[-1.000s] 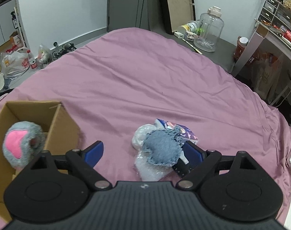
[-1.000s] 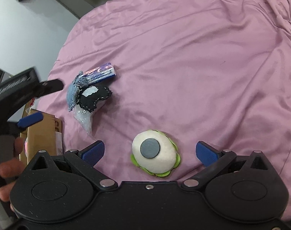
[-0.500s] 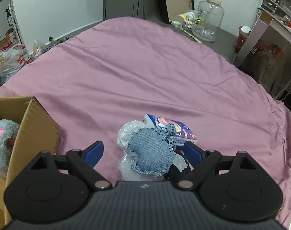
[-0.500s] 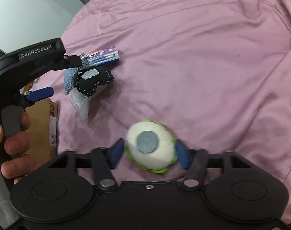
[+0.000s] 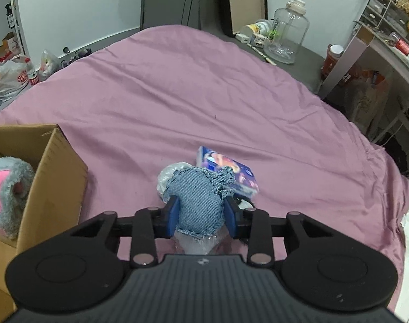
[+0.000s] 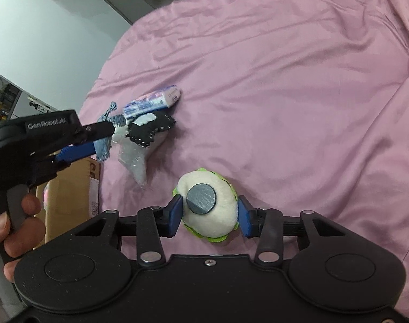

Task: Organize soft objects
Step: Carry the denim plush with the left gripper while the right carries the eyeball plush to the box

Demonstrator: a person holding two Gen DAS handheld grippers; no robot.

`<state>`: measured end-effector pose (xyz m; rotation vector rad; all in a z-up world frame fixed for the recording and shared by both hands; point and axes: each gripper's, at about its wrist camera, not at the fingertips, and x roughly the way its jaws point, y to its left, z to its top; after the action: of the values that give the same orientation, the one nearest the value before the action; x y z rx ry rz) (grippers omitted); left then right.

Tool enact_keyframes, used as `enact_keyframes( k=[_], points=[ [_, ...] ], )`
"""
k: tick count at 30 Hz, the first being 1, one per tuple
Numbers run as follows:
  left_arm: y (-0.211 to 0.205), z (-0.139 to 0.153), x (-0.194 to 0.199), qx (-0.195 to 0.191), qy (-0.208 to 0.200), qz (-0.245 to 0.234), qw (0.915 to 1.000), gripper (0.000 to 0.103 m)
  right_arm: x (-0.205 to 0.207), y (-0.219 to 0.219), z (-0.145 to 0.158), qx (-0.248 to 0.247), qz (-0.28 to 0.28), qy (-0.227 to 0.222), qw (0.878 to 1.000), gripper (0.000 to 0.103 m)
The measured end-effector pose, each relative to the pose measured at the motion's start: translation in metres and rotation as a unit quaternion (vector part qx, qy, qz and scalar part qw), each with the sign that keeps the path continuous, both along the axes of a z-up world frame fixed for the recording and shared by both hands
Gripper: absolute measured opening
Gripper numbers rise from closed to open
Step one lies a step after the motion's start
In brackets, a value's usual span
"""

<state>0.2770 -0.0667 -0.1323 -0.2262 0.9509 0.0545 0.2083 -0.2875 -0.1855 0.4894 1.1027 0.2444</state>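
A blue denim stuffed toy [image 5: 196, 196] lies on a clear plastic bag [image 5: 166, 173] on the pink bedspread [image 5: 204, 94]. My left gripper [image 5: 201, 215] is closing, and both blue pads press the toy's sides. From the right wrist view the left gripper [image 6: 99, 141] sits on the denim toy [image 6: 103, 150], beside a black felt piece [image 6: 150, 129]. A white eyeball plush [image 6: 207, 207] with a green rim rests on the bed. My right gripper [image 6: 210, 216] is closing, its pads against that plush. A tissue pack [image 5: 231, 169] lies just beyond the denim toy.
An open cardboard box [image 5: 51, 177] stands at the left on the bed, with a grey and pink plush [image 5: 5, 185] inside. Past the bed are a large clear jug [image 5: 286, 35], shopping bags [image 5: 7, 78] on the floor and a cluttered desk [image 5: 379, 45].
Both grippers went from wide open to closed. The left one shifted over the denim toy and clamped it. The right one clamped the eyeball plush.
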Motion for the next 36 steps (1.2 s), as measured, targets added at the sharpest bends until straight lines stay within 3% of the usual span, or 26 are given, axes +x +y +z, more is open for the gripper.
enact_keyframes(
  k=[17,36],
  points=[
    [0.022,0.031,-0.043,-0.016,-0.022,-0.021,0.9994,0.034,-0.019,0.004,0.038,-0.007,-0.011,-0.046,0.999,0.042],
    [0.073,0.053,-0.089,-0.011,-0.032,-0.014,0.9993,0.034,-0.040,0.053,0.088,-0.011,0.006,-0.098,0.995,0.042]
  ],
)
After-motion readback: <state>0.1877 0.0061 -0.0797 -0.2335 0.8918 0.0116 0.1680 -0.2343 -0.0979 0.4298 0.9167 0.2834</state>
